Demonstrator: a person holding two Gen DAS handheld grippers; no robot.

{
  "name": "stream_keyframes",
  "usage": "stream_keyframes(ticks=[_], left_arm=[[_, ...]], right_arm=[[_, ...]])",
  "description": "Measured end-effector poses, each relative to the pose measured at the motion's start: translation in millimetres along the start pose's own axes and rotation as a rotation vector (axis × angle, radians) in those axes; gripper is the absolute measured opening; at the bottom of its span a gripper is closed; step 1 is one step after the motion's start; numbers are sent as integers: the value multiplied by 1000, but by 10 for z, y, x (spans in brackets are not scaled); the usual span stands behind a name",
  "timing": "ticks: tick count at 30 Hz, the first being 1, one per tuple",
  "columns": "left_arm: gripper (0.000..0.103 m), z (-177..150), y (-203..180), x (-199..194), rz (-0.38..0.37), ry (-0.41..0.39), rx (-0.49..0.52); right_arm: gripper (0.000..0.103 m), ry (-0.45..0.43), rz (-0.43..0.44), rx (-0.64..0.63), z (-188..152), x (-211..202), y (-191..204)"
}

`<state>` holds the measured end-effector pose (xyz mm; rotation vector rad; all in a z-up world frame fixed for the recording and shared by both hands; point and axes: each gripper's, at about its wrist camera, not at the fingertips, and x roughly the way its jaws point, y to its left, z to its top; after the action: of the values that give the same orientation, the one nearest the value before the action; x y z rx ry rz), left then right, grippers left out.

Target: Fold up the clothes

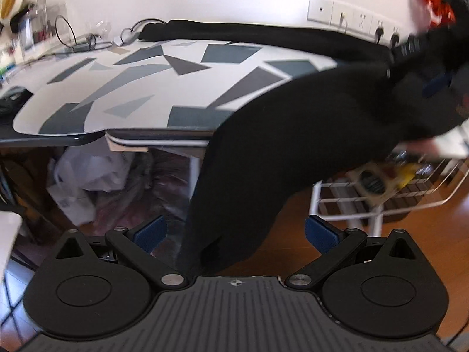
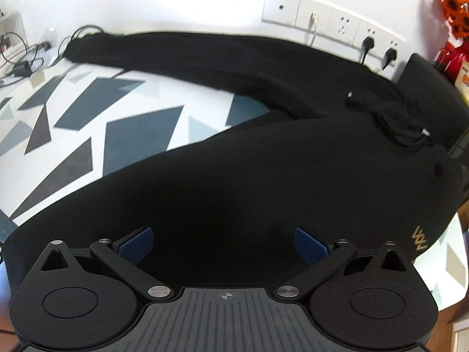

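Black trousers (image 2: 263, 158) lie spread on a table with a white and grey geometric cover (image 2: 88, 123). One leg runs along the wall; the other leg (image 1: 249, 176) hangs over the table's front edge toward the floor. The drawstring waist (image 2: 404, 129) is at the right, with a small gold logo (image 2: 419, 239). My left gripper (image 1: 234, 234) is open, below table level, with the hanging leg's end between its blue pads. My right gripper (image 2: 224, 246) is open and empty just above the near leg. The right gripper also shows blurred in the left wrist view (image 1: 433, 82).
Wall sockets with plugs (image 2: 366, 47) are behind the table. Cables and a charger (image 2: 20, 67) lie at the far left. Orange flowers (image 2: 454, 8) stand at the right. Under the table are plastic bags (image 1: 88, 182) and a white wire rack (image 1: 381, 193).
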<state>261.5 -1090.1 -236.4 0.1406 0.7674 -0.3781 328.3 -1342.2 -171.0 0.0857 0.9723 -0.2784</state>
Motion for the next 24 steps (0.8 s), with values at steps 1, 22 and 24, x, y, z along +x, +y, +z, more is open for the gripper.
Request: stream_keyframes(ticks=[1,22,24], left_arm=[[102,-44,-9,56,21,-2,8],[8,144,374,-126,68,-7,-193],[8,244,372,-289,88,-65,-183]], right_arm=[[102,15,6,5,5,16,25],[102,215,227,196,-175,32,-252],[102,223,289,241,-246,18,-283]])
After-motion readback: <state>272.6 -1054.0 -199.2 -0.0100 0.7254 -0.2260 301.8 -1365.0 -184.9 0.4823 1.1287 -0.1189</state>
